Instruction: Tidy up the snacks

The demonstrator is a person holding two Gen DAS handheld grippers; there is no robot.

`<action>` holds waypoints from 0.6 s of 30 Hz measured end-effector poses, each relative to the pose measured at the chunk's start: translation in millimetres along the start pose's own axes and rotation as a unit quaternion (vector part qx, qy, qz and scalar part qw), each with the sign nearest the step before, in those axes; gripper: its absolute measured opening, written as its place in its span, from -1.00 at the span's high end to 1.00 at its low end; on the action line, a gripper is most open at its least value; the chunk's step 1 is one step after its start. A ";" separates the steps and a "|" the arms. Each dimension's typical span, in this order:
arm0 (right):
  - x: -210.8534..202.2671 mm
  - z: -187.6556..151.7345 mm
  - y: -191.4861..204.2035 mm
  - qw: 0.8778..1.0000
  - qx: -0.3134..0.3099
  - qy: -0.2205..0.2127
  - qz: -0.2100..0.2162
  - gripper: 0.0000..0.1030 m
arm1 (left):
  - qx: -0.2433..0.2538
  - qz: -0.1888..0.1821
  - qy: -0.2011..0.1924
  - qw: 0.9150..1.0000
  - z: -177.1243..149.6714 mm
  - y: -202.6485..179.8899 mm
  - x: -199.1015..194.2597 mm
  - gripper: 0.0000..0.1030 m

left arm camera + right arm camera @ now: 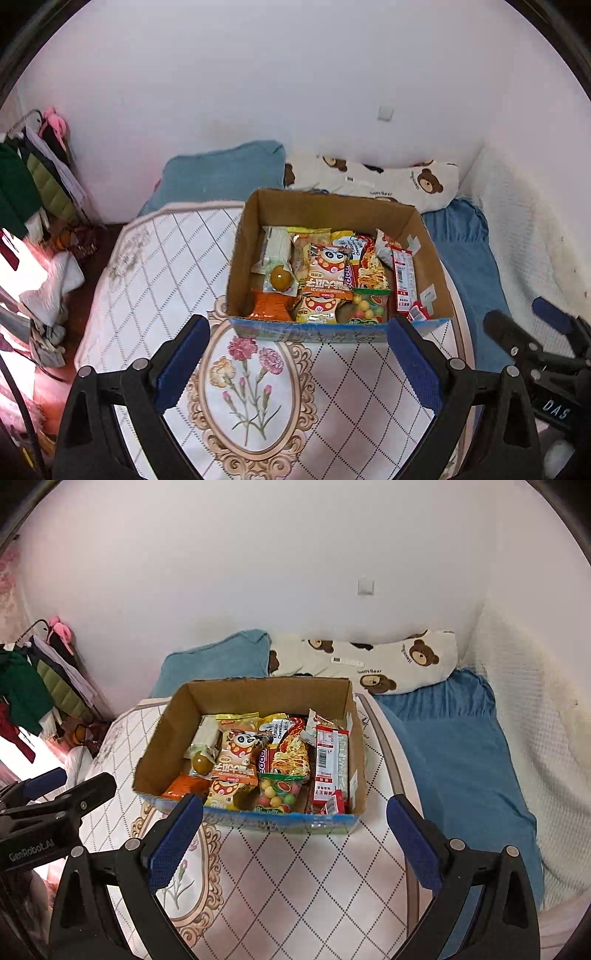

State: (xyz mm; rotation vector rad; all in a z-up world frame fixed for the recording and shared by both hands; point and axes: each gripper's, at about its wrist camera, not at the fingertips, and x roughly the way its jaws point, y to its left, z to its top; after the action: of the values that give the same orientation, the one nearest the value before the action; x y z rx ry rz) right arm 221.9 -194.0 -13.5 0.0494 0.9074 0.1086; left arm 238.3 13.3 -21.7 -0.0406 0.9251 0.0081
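A cardboard box [251, 236] [162, 746] stands on the patterned table and holds several snack packets: an orange bag [269, 304] [184, 786], a packet with a cartoon face [328, 271] [240, 757], a candy ball bag [369, 306] [280, 790], a noodle pack [373, 269] [291, 755], a red-and-white bar [404, 284] [327, 771]. My left gripper [299, 328] is open and empty, just in front of the box. My right gripper [295, 808] is open and empty, also in front of the box.
The table [166, 266] [295, 878] has a quilted floral cover. Behind it lie a teal pillow [221, 173] [221, 657] and a bear-print pillow [388, 181] [369, 661] on a blue bed [461, 746]. Clothes [29, 192] hang at the left.
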 end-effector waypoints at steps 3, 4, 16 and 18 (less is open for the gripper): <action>-26.2 -7.0 -0.2 1.000 -0.003 -0.018 -0.006 -0.97 | 0.005 0.000 -0.010 1.000 -8.1 -1.5 -16.8 -0.91; -35.6 -9.2 -0.1 1.000 -0.004 -0.026 -0.008 -0.97 | 0.006 -0.002 -0.013 1.000 -10.7 -1.9 -22.3 -0.91; -121.2 -32.5 -0.1 0.997 -0.011 -0.078 -0.020 -1.00 | 0.012 0.000 -0.062 0.998 -36.2 -7.5 -78.9 -0.91; -128.6 -34.3 -1.1 0.997 -0.010 -0.080 -0.020 -1.00 | 0.012 0.000 -0.067 0.998 -38.5 -8.0 -83.4 -0.98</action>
State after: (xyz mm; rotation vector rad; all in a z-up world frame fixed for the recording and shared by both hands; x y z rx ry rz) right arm 116.3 -209.9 66.0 0.0201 0.7461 0.0755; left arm 157.5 4.7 22.0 -0.0180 0.7911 -0.0012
